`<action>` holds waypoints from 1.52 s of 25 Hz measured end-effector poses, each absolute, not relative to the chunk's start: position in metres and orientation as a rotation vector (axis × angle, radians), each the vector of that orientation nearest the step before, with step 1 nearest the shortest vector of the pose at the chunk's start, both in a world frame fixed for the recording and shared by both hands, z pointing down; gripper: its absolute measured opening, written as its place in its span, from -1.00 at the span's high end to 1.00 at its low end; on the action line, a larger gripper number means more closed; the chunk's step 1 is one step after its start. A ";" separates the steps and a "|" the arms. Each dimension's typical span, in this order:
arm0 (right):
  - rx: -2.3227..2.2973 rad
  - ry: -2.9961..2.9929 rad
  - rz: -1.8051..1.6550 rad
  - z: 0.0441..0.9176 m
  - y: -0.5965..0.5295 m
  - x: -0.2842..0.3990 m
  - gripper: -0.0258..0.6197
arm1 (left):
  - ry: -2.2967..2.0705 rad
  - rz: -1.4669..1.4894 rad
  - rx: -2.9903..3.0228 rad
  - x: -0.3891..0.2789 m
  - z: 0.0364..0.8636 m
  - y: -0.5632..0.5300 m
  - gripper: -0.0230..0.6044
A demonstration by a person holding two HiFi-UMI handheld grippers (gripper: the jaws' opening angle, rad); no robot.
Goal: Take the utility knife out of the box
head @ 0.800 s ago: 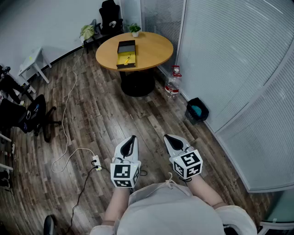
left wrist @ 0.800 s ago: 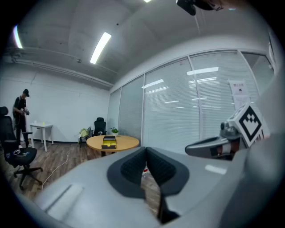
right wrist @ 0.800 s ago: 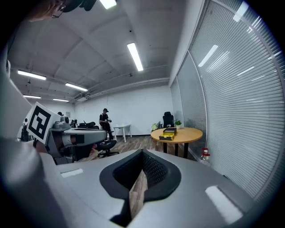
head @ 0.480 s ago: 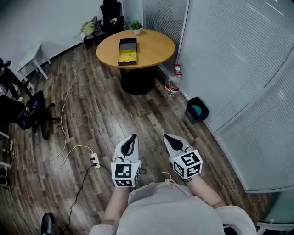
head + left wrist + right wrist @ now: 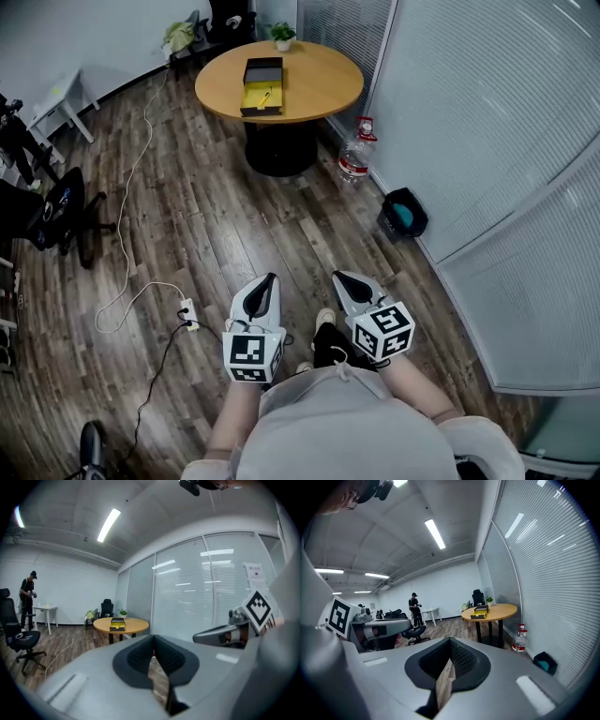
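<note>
In the head view the person stands on the wooden floor (image 5: 234,225), well apart from the round desk (image 5: 319,89) at the far end of the room. On the desk lies the open box (image 5: 261,86), black with a yellow inside. A small thing (image 5: 265,97) in the yellow part is probably the utility knife, but it is too small to be sure. The left claw (image 5: 270,278) and the right claw (image 5: 339,277) are held side by side in front of the body, both clenched and with nothing in them. So I judge the task has not begun: the walk to the desk, the grasp and the lift out are all left to do.

The way is mostly free. A white cable with a power strip (image 5: 186,309) lies on the floor to the left, and an office chair (image 5: 56,211) is further left. A water bottle (image 5: 354,161) stands just beside the foot of the desk and a dark bin (image 5: 404,215) is near the glass wall (image 5: 487,141) on the right.

In the left gripper view the pads meet, with only a thin slit between them, and nothing is caught. The desk with the box is far ahead, and another person stands at the left wall.

In the right gripper view the pads are also together (only a narrow line of floor shows between them). The box sits near the desk edge that faces the person, so the reach over the rim should be short.
</note>
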State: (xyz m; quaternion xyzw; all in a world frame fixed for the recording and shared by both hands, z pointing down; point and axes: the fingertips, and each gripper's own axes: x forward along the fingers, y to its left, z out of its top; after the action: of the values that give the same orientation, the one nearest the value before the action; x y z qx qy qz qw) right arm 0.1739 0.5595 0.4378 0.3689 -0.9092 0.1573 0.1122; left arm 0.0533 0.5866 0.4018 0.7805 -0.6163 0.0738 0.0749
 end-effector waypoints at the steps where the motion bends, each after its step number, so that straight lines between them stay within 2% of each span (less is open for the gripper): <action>1: 1.071 -2.671 0.476 0.441 0.553 0.171 0.92 | -1.854 0.225 2.331 0.050 0.404 0.581 0.91; 9: 0.991 -2.705 0.562 0.463 0.443 0.149 0.92 | -1.909 0.288 2.256 0.030 0.423 0.484 0.91; 16: 0.906 -2.777 0.545 0.451 0.301 0.124 0.92 | -1.962 0.295 2.242 0.013 0.416 0.347 0.91; 23: 0.949 -2.762 0.509 0.451 0.173 0.128 0.92 | -2.011 0.308 2.251 0.010 0.408 0.229 0.91; 38: 0.998 -2.683 0.592 0.485 0.000 0.098 0.92 | -1.895 0.314 2.224 -0.036 0.448 0.043 0.91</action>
State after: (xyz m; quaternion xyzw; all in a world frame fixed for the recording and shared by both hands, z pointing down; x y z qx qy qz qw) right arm 0.0979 0.0005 0.4849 0.3394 -0.9124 0.2012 0.1092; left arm -0.0357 0.0433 0.4482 0.7528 -0.6416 0.1065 0.1014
